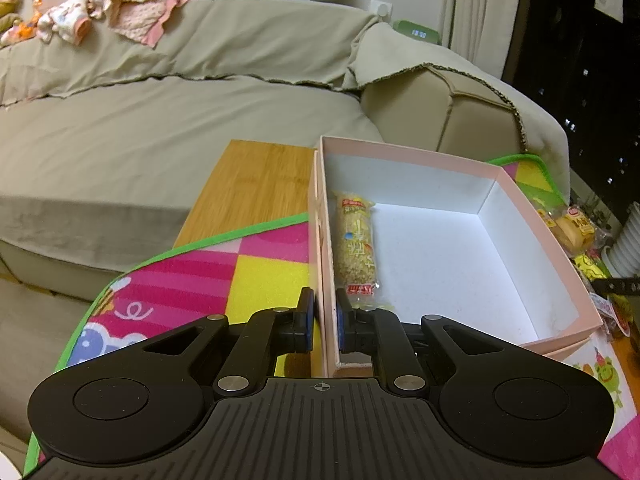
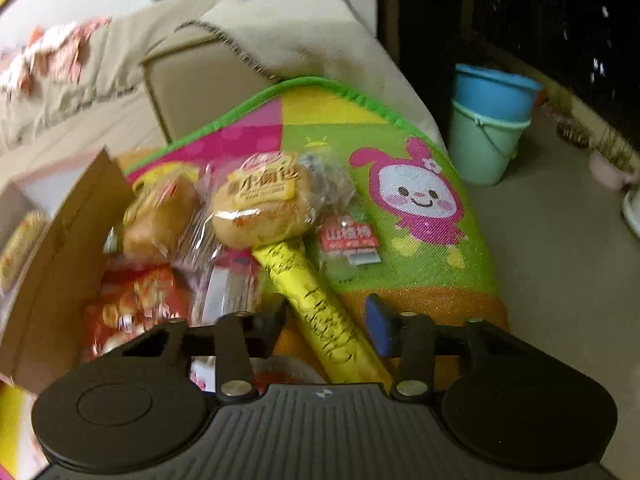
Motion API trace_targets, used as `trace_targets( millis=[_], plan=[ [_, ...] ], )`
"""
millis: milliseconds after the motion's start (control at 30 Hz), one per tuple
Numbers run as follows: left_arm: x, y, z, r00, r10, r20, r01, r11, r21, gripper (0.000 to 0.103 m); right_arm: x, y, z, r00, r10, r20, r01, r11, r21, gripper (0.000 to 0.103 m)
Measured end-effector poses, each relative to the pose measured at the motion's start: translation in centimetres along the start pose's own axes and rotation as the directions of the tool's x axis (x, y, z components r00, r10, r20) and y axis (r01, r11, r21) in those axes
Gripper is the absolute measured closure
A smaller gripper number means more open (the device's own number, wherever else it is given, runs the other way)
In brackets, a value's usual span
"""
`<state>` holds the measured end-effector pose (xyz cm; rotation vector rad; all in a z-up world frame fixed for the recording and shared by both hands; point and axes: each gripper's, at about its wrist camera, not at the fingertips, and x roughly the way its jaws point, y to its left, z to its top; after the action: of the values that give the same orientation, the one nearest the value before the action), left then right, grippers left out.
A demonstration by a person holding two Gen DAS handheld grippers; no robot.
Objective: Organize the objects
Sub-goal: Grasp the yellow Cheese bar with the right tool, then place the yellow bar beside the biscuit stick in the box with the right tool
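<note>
Colourful play mat (image 2: 420, 264) over a low table beside a beige sofa (image 1: 160, 128) forms the work surface. On it a pink box (image 1: 532, 216) is steadied by the left gripper (image 1: 326, 320), clamped on the near left wall; one wrapped rice bar (image 1: 356, 244) lies inside along that wall. Remaining snacks are piled just right of the box. The right gripper (image 2: 326, 320) is seen with jaws apart, straddling a yellow tube-shaped packet (image 2: 316, 300), pads not visibly pressing. Its long axis runs away from the gripper, leaning leftward towards a wrapped bun (image 2: 260, 208). The right hand is judged nearer.
</note>
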<state>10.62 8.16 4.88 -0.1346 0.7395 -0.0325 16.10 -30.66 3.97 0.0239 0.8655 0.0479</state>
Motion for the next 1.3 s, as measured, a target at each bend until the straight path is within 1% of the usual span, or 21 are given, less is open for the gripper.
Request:
trace_targets(
  millis=[67,100,167,233,367,467,600,733,767,833,933,1067,1167,1233,1300],
  plan=[
    [0.0,0.0,0.0,1.0,-0.002,0.001,0.002,1.0,-0.002,0.091,-1.0,0.0,-0.7,1.0,0.014,-0.018,-0.014,1.0,0.008,0.08],
    [0.0,0.1,0.0,1.0,-0.004,0.002,0.004,1.0,-0.003,0.09,-1.6,0.0,-1.2,1.0,0.016,-0.023,-0.016,1.0,0.011,0.082],
    [0.0,0.1,-0.1,1.0,-0.009,0.004,0.009,1.0,-0.005,0.09,-3.0,-0.1,-2.3,0.999,0.011,-0.032,-0.01,1.0,0.011,0.082],
    [0.1,0.2,-0.2,1.0,-0.012,0.006,0.012,1.0,-0.007,0.09,-4.7,-0.2,-3.4,0.999,0.022,-0.03,-0.021,0.999,0.031,0.082],
    [0.0,0.3,-0.2,1.0,-0.014,0.008,0.014,1.0,-0.007,0.09,-8.6,-0.1,-5.2,0.997,0.077,-0.018,-0.075,0.993,0.092,0.082],
    [0.0,0.4,-0.2,1.0,-0.018,0.012,0.018,1.0,-0.008,0.09,-10.9,1.3,-6.8,0.993,0.115,-0.034,-0.111,0.989,0.094,0.082],
    [0.1,0.3,-0.2,1.0,-0.018,0.017,0.018,1.0,-0.006,0.09,-12.8,4.0,-8.9,0.982,0.178,-0.066,-0.173,0.982,0.076,0.082],
    [0.1,0.3,-0.2,1.0,-0.018,0.017,0.018,1.0,-0.005,0.09,-14.7,6.0,-8.9,0.96,0.27,-0.072,-0.266,0.962,0.069,0.082],
    [0.1,0.3,-0.2,1.0,-0.017,0.017,0.017,1.0,-0.005,0.09,-15.3,6.6,-8.6,0.955,0.288,-0.069,-0.285,0.957,0.056,0.082],
    [0.1,0.3,-0.2,1.0,-0.015,0.018,0.015,1.0,-0.004,0.09,-16.6,7.9,-7.5,0.945,0.325,-0.035,-0.324,0.946,0.032,0.082],
    [0.1,0.3,-0.3,1.0,-0.014,0.019,0.014,1.0,-0.003,0.09,-18.0,9.5,-4.7,0.913,0.406,0.034,-0.406,0.914,0.012,0.082],
    [0.1,0.3,-0.3,1.0,-0.013,0.019,0.013,1.0,-0.003,0.09,-17.9,12.7,-0.2,0.878,0.465,0.114,-0.465,0.885,-0.027,0.082],
    [0.1,0.3,-0.3,1.0,-0.016,0.017,0.016,1.0,0.001,0.09,-16.2,15.2,3.0,0.873,0.467,0.143,-0.469,0.883,-0.024,0.082],
    [0.1,0.3,-0.3,1.0,-0.017,0.016,0.017,1.0,0.005,0.09,-14.5,16.5,4.8,0.875,0.461,0.148,-0.467,0.884,0.004,0.082],
    [0.1,0.3,-0.4,1.0,-0.016,0.016,0.016,1.0,0.007,0.09,-12.7,17.8,6.2,0.884,0.443,0.148,-0.451,0.892,0.025,0.082]
  ],
)
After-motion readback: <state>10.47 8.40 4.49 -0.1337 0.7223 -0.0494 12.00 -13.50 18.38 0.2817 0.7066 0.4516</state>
